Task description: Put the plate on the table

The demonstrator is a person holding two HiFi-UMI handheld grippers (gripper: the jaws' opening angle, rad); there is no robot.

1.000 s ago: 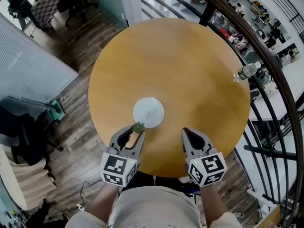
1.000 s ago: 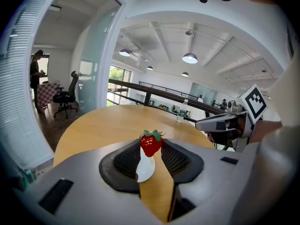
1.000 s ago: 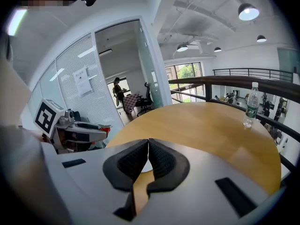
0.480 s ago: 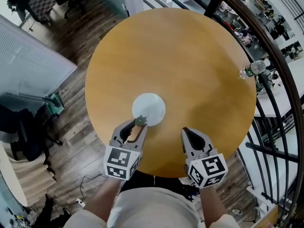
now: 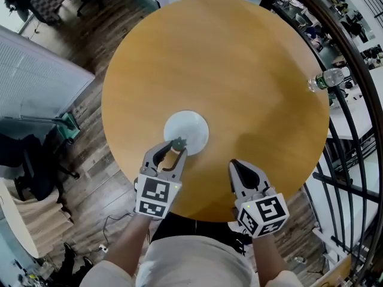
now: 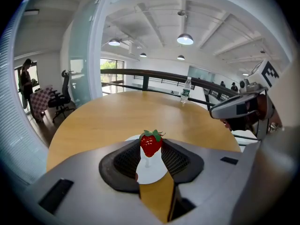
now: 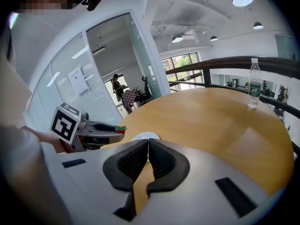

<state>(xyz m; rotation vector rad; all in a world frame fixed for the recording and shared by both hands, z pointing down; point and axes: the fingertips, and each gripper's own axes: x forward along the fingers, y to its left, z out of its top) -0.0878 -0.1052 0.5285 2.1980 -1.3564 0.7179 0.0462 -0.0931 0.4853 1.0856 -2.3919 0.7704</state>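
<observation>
A small white plate (image 5: 187, 130) lies on the round wooden table (image 5: 239, 64), near its front edge. My left gripper (image 5: 178, 144) is shut on a red strawberry (image 6: 151, 143) with green leaves, held at the jaw tips over the plate's near rim. Between the jaws in the left gripper view, the plate (image 6: 152, 171) shows below the berry. My right gripper (image 5: 234, 165) hovers over the table's front edge to the right of the plate, its jaws (image 7: 148, 146) shut with nothing in them. The right gripper view shows the plate (image 7: 145, 136) and the left gripper (image 7: 101, 130) with its strawberry (image 7: 120, 128).
A clear water bottle (image 5: 328, 78) stands at the table's far right edge, beside a dark curved railing (image 5: 353, 106). Wooden floor, an office chair and a grey partition lie to the left. A person (image 6: 24, 81) stands far off at the left.
My left gripper has moved a little forward with the strawberry, from just short of the plate to over its near rim. The right gripper has stayed put.
</observation>
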